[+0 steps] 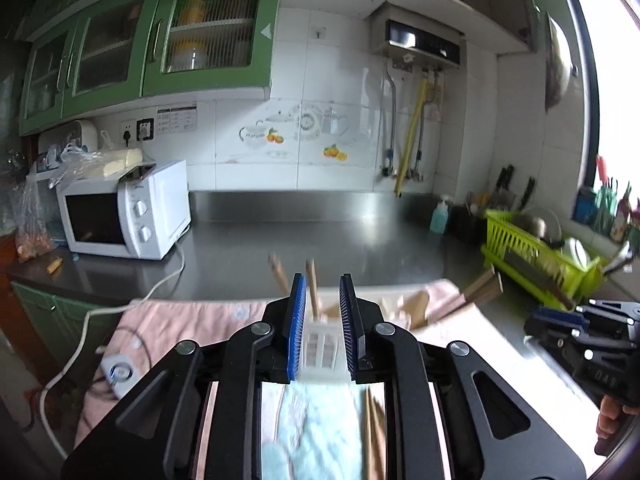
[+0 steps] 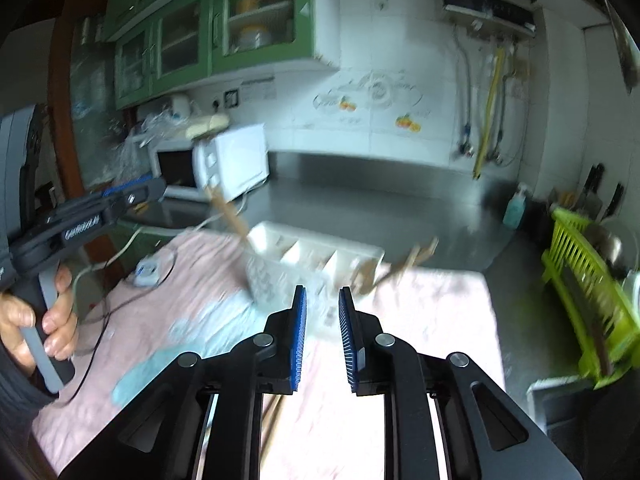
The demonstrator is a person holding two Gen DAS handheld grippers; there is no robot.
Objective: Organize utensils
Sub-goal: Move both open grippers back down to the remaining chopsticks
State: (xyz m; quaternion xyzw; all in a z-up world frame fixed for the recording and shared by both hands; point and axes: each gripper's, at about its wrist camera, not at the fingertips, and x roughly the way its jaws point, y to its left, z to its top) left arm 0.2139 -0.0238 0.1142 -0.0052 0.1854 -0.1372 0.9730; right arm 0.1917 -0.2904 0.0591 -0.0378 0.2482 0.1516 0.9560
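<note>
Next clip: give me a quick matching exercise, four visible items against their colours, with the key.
Items:
1. microwave
2. dish rack
3. soap bottle
4. wall cabinets

Colours:
a. dark green
b. white
c. lime yellow-green
d. teal blue

Pairs: 1-b, 2-c, 3-d, 4-a

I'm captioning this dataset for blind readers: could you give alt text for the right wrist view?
The open right gripper points at a white utensil caddy holding wooden utensils, on a pink cloth. The left gripper is held at left, with a steel counter beyond.
</note>
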